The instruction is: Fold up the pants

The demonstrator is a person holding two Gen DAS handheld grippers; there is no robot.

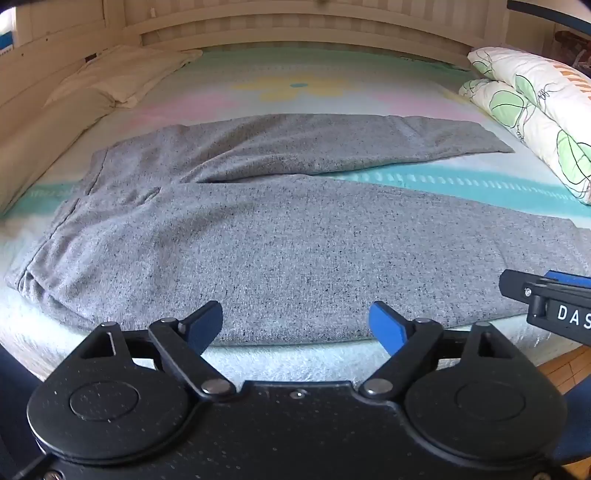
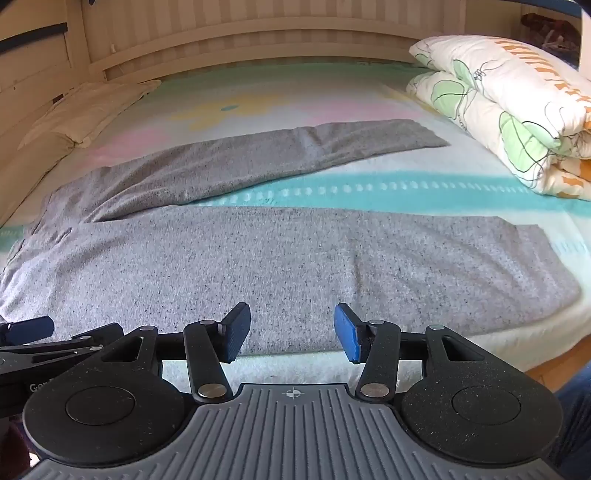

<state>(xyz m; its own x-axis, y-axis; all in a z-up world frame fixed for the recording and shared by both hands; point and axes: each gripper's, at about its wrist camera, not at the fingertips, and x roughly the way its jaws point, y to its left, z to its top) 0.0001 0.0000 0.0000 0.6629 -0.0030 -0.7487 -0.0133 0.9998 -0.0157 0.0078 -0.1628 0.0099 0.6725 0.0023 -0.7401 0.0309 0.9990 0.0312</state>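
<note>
The grey pants [image 1: 280,236] lie spread flat on the bed [image 1: 295,365], directly ahead of both tongs, with the waistband off to the left and the 2 legs running out to the right. The nearer leg lies just beyond the fingertips of both tools, its near edge along the front of the mattress; the farther leg angles away toward the headboard, so a wedge of turquoise sheet shows between the 2 legs.

The left gripper [image 1: 295,325] hangs over the near edge of the pants with its jaws spread wide and nothing between them; its blue pads [image 1: 386,326] do not press on the cloth. The right gripper [image 2: 291,332] sits just to the right of it, also over the near edge of the nearer leg, its jaws parted a little less widely and likewise gripping nothing. Each tool shows at the margin of the other's view, so the 2 are close side by side.

Ahead and to the right of the tongs, a folded floral quilt [image 2: 517,110] lies near the leg ends without touching them. Far ahead to the left, a cream pillow [image 1: 122,74] rests against the wooden headboard [image 1: 295,33]. Nothing lies between the tongs and the pants.
</note>
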